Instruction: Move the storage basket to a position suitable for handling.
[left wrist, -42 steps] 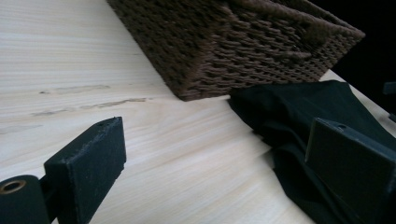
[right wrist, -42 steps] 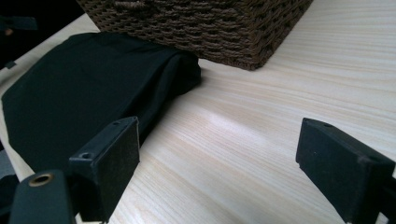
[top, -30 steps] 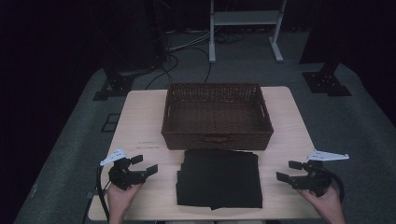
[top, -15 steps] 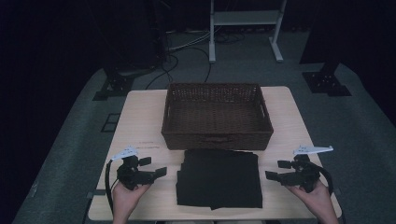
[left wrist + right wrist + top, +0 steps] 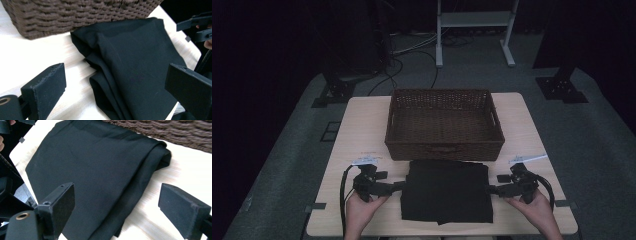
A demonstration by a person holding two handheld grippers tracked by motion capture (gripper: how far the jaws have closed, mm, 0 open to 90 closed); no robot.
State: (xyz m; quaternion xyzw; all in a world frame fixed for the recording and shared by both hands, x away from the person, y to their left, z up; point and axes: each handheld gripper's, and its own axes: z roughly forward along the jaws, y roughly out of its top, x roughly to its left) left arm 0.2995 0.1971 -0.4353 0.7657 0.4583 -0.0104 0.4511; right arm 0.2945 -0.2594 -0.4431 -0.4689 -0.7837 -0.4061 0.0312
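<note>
Two hand-held claws flank a folded black cloth (image 5: 447, 191) that lies flat on the near half of a pale wooden table (image 5: 362, 125), its far edge touching or just short of the front wall of a brown wicker basket (image 5: 444, 150). The basket stands open and looks empty, so it is probably where the cloth is meant to go.

The left claw (image 5: 399, 185) points inward at the cloth's left edge, and the right claw (image 5: 492, 190) mirrors it at the right edge. Both are spread wide and hold nothing. In the left gripper view, its jaws stand well apart with the layered, slightly rumpled folds of the cloth's edge between them. In the right gripper view, the jaws likewise straddle the rolled fold at that side.

This symmetrical placement suggests each claw is lined up to pinch one side, so the cloth can be lifted level without unfolding. The person's hands rest low near the table's front edge.
</note>
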